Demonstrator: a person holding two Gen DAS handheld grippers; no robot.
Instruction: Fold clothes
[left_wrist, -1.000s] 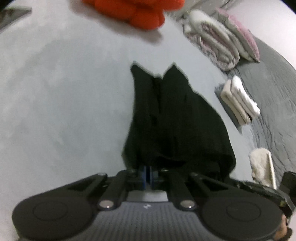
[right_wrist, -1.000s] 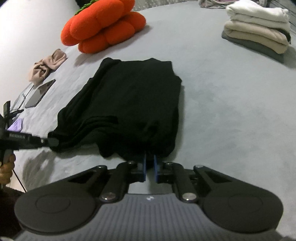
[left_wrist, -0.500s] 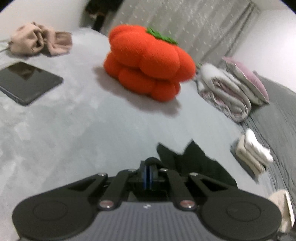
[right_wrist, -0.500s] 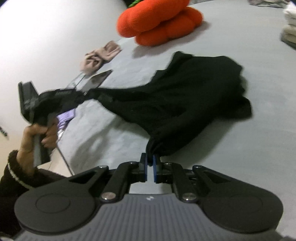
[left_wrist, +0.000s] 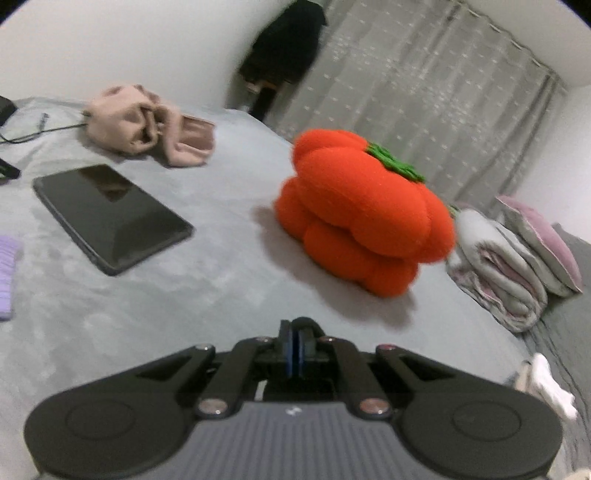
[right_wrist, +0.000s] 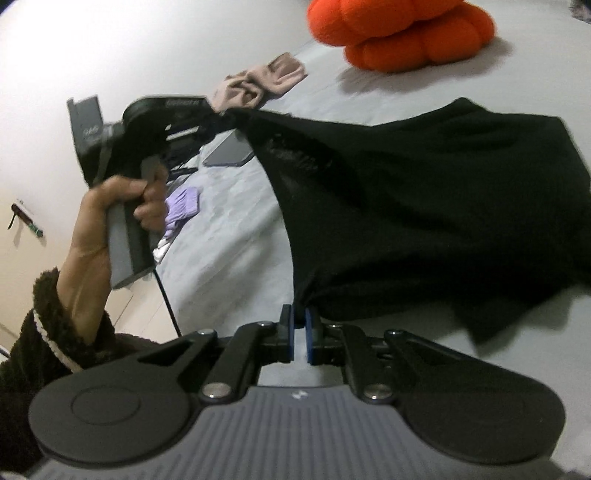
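- Where the blue-padded fingers (right_wrist: 290, 334) of the right gripper (right_wrist: 300, 334) meet, pinched nearly together on a bunched corner of the black garment (right_wrist: 436, 206).
- Fingers (left_wrist: 284, 345) of the left gripper (left_wrist: 295, 347) pressed fully together, a small fold of black cloth showing at their tips; in the right wrist view, clamped on the garment's opposite corner (right_wrist: 236, 116), gripped by a hand (right_wrist: 122, 218) in a dark fleecy sleeve (right_wrist: 55, 332).
- Garment stretched between the two grippers, lifted at the near edge, far part draped down toward the grey bed (right_wrist: 406, 92).
- Beyond the garment, an orange pumpkin-shaped cushion (left_wrist: 365, 218) on the bed.
- Left of the cushion, a dark tablet (left_wrist: 110, 216) lying flat; behind the tablet, a crumpled beige cloth (left_wrist: 144, 123).
- Right of the cushion, folded pale bedding (left_wrist: 498, 266) and a pink pillow (left_wrist: 543, 236).
- Near the tablet's left side, a lilac item (right_wrist: 183, 206), too blurred to identify.
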